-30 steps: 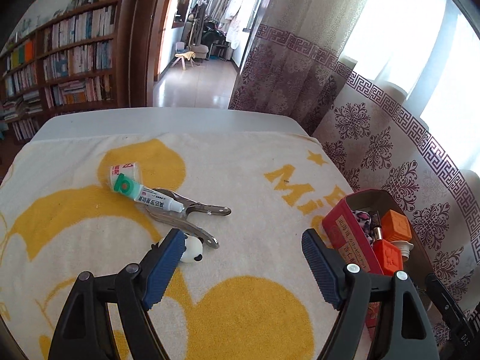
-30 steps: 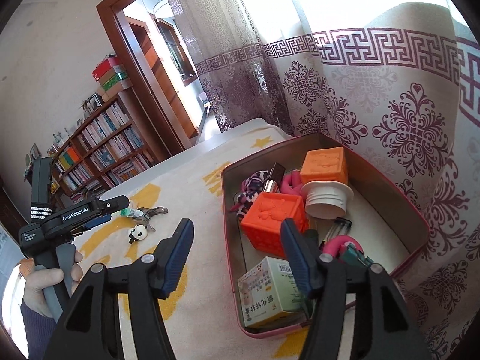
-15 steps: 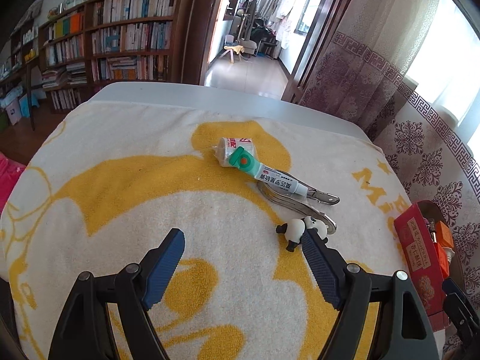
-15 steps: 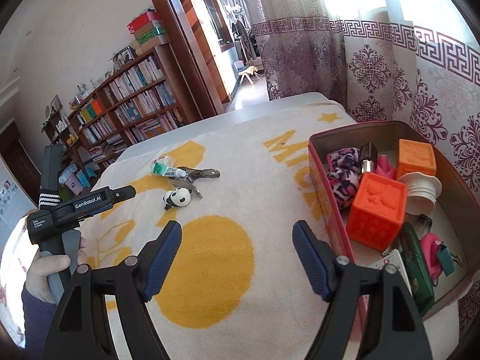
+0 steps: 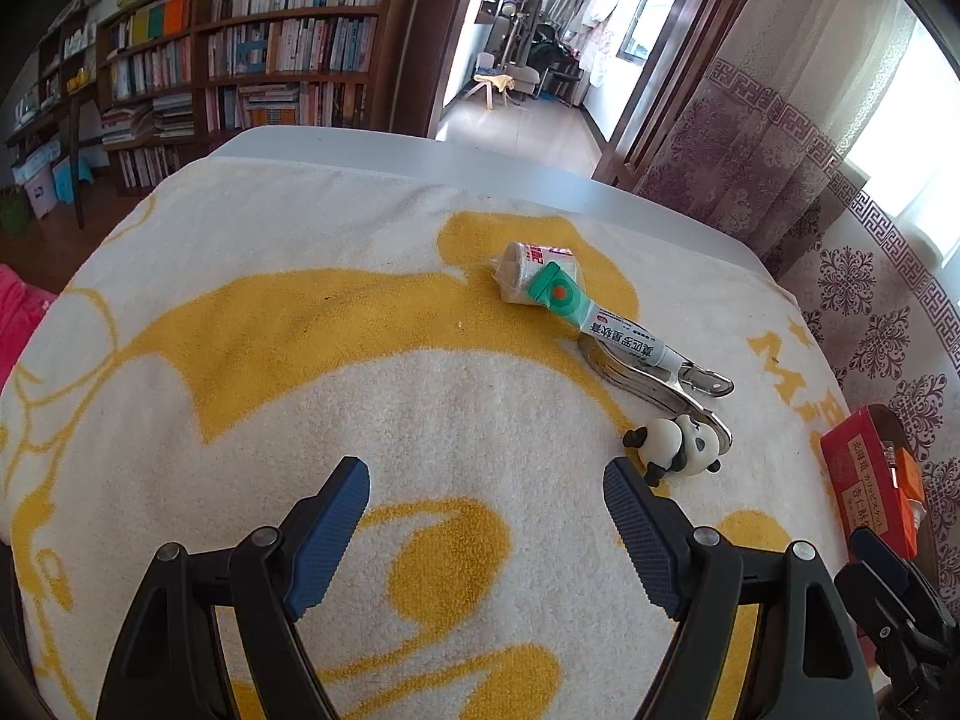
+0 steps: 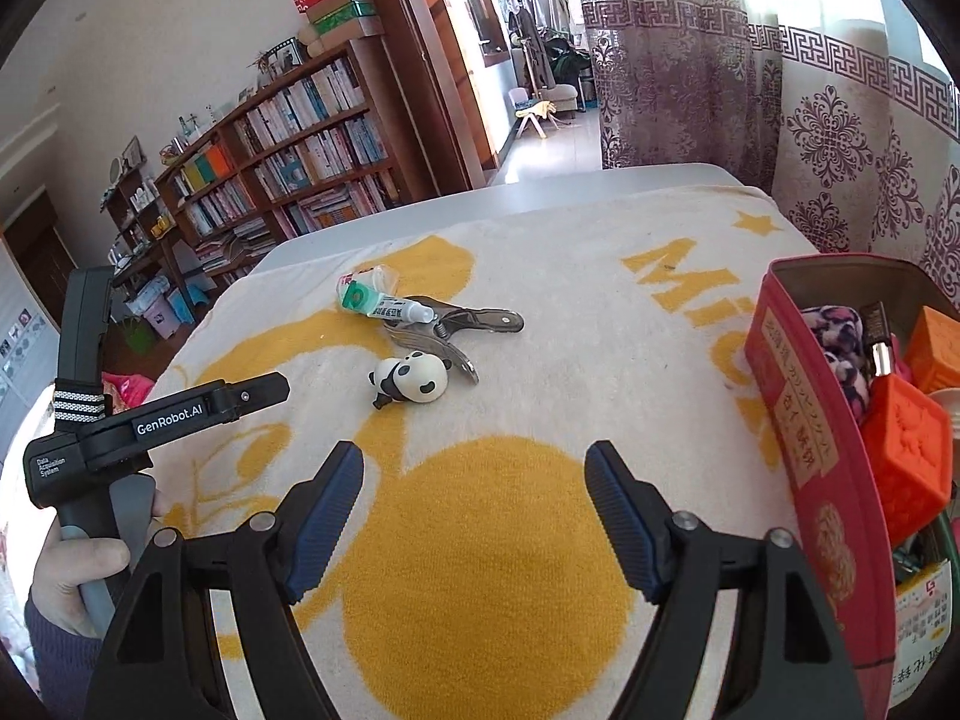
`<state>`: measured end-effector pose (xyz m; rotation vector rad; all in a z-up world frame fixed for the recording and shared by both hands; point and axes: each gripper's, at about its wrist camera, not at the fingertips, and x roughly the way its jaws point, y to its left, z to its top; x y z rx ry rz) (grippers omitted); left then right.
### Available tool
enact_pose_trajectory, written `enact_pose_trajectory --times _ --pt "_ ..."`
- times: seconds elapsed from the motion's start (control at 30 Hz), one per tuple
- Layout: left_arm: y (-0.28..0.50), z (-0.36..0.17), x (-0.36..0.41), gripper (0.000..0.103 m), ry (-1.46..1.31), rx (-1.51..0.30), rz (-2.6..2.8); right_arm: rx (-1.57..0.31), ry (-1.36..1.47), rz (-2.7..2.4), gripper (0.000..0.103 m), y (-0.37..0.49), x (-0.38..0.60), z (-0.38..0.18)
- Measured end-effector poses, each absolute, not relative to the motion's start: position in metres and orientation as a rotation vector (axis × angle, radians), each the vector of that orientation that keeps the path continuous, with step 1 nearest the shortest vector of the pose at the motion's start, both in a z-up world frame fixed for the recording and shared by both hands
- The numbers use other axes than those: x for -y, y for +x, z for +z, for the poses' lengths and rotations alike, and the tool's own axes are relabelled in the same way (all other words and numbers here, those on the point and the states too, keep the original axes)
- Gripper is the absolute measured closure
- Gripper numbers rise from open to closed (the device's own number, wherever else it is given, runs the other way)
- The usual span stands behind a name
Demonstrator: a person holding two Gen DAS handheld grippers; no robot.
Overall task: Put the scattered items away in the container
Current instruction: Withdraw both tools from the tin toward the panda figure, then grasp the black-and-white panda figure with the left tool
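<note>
Both my grippers hang over the towel-covered counter with nothing in them. My left gripper is spread wide, its right pad just short of the panda figurine. My right gripper has just been opening and is spread too, nothing between its pads; I judge that leaves either hand ready for the next pick.

Four loose things sit in one cluster mid-towel. The green-capped ointment tube lies flat across the metal spring clamp, its long axis running from the cap at far left to the nozzle at near right. A small white bottle lies on its side, touching the cap. The panda lies tipped over, touching the clamp's lower handle.

The red tin waits at the right edge, already holding orange blocks and other items.
</note>
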<state>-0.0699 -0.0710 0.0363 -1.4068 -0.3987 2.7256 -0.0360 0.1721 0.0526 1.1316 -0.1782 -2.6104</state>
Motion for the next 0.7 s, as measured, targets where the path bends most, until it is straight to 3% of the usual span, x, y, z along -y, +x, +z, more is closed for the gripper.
enact_pose_trajectory --times 0.7 --pt "-0.086 0.034 -0.021 0.021 -1.419 0.131 2.579 0.116 1.137 -2.704 0.023 -0.032 -0.183 0.043"
